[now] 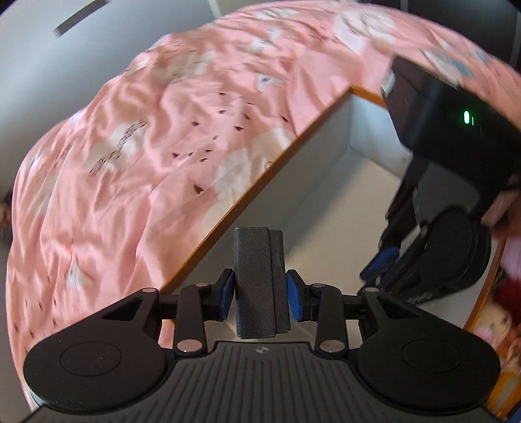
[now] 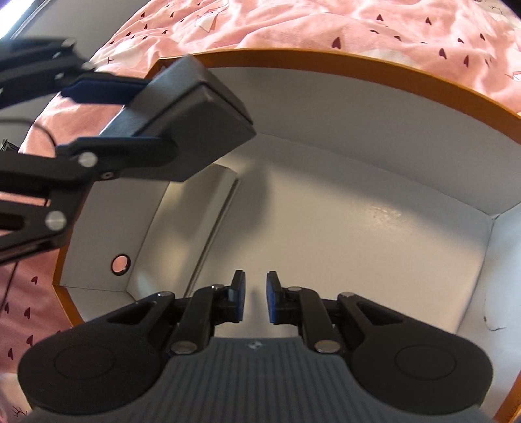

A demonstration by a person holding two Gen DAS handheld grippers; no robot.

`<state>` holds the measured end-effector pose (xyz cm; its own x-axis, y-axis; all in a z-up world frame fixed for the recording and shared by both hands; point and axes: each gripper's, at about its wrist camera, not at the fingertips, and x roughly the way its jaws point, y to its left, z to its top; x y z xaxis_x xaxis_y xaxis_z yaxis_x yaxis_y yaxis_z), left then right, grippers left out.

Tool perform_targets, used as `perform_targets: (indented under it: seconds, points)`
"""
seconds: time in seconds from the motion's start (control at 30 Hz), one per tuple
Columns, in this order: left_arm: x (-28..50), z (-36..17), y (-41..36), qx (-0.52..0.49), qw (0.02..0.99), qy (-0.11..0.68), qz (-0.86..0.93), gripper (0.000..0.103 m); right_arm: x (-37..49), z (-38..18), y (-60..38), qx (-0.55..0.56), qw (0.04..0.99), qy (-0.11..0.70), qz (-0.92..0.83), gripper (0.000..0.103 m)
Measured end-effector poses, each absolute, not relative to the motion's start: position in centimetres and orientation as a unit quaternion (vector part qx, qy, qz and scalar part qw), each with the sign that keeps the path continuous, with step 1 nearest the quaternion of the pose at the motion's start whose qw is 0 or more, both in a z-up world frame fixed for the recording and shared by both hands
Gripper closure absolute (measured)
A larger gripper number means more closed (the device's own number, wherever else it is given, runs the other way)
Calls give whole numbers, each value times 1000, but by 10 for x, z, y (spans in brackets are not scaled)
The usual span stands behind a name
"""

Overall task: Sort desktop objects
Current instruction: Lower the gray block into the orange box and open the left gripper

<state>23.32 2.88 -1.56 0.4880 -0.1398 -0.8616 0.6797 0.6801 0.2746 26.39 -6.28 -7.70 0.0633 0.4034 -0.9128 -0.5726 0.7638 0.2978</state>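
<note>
My left gripper [image 1: 260, 279] is shut on a dark grey textured case [image 1: 259, 260], gripped upright across its narrow sides by the blue pads [image 1: 228, 289]. It hangs over the left rim of a white cardboard box with an orange edge [image 1: 260, 182]. In the right wrist view the case [image 2: 195, 107] and left gripper [image 2: 159, 117] hover above the box's left corner. My right gripper [image 2: 255, 293] points down into the box [image 2: 358, 195], jaws nearly together with nothing between them. In the left wrist view the right gripper [image 1: 379, 263] is inside the box at the right.
A crumpled pink bedsheet [image 1: 146, 146] with dark hearts surrounds the box [image 2: 358, 19]. The box's left wall has a round hole [image 2: 119, 264] and a folded inner flap [image 2: 215, 201]. Blurred colourful things [image 1: 501, 312] lie beyond the box's right rim.
</note>
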Motion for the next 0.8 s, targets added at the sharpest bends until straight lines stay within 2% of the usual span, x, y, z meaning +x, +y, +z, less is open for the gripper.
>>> perform_targets:
  seconds: [0.4,0.8]
  points:
    - [239,-62,16,477,711,417,-305,65,278,-86,-44,-57,727,593,342,88]
    - [235,-63,28,533,699,391,-274,62,296,-87,-32,-46,738,574,352,86]
